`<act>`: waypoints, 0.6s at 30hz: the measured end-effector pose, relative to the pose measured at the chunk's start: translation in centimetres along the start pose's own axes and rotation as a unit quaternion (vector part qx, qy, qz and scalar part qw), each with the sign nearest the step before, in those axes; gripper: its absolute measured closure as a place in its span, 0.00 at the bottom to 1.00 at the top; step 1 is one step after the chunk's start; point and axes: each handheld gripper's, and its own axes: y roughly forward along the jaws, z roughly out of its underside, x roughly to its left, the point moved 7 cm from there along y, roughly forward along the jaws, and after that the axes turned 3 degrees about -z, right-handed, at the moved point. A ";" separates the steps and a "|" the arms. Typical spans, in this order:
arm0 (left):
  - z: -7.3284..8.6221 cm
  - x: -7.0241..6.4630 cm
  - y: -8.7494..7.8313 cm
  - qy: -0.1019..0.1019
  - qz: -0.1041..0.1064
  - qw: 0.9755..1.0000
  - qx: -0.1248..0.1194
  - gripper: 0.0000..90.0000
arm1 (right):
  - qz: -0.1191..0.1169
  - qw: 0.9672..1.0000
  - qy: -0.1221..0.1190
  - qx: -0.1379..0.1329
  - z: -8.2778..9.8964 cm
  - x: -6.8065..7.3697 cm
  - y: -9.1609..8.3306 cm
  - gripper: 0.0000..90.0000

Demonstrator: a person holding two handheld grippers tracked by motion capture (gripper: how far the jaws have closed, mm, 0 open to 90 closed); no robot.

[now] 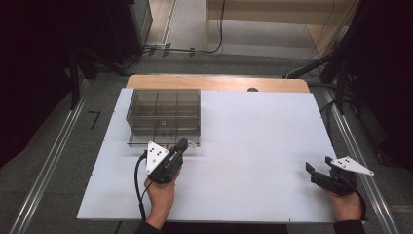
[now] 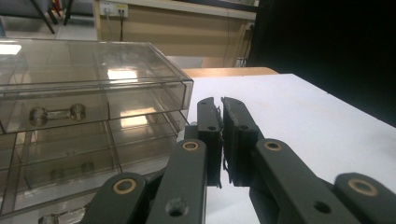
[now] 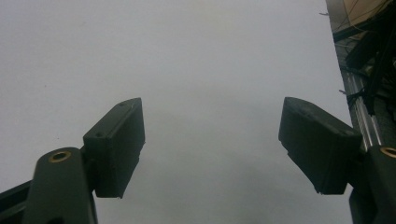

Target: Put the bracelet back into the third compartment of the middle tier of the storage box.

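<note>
Table (image 1: 253, 146) surface is a white sheet over a wooden top, whose bare edge shows at the far side. Grey floor surrounds it, with metal rails (image 1: 46, 165) along both sides and cables at the back. A smoky clear drawer box (image 1: 164, 112) stands at the far left. The left gripper (image 1: 182, 145) sits just beside its front, jaws closed together on nothing. The right gripper (image 1: 314, 171) rests near the right edge, jaws wide apart.

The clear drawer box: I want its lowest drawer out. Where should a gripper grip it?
Probably the bottom drawer's front lip, approached from the person's side: it already juts past the clear drawer box front, facing the shut left gripper.
</note>
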 end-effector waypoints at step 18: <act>-0.3 1.2 0.9 0.002 -0.025 1.000 -0.016 0.97 | 0.000 1.000 0.000 0.001 0.0 0.0 0.1 0.23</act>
